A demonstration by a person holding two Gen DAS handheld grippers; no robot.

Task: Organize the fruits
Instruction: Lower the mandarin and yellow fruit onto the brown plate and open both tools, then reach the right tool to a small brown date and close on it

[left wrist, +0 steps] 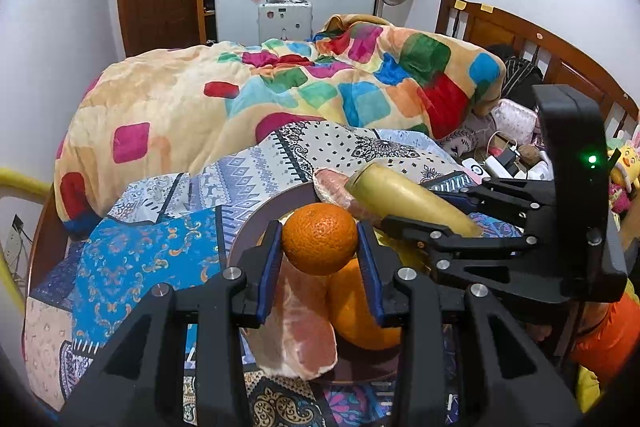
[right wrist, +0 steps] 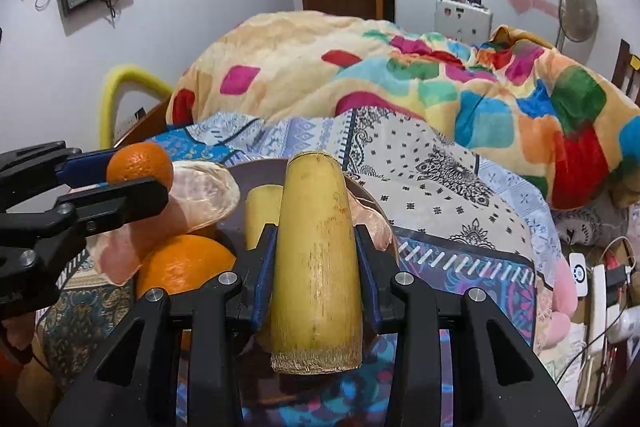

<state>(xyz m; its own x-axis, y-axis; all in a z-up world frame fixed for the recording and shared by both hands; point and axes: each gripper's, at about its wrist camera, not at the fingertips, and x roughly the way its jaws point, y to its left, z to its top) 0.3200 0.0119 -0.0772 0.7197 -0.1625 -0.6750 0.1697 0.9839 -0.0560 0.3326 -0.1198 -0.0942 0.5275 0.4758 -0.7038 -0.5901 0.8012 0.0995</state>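
1. Orange peel fills the left gripper (left wrist: 319, 247): its blue pads clamp a small orange (left wrist: 319, 238) on both sides, above the dark plate (left wrist: 256, 219) on the bed's patterned sheet (left wrist: 152, 251).
2. On the plate lie pink pomelo pieces (left wrist: 304, 327) and a bigger orange (left wrist: 360, 319).
3. Further right, the right gripper (right wrist: 316, 259) grips a yellow cut cane stalk (right wrist: 316, 255) lengthwise, over the plate's near rim.
4. Judged best: carry both level with a steady squeeze, lower each onto a free spot, and only then release.
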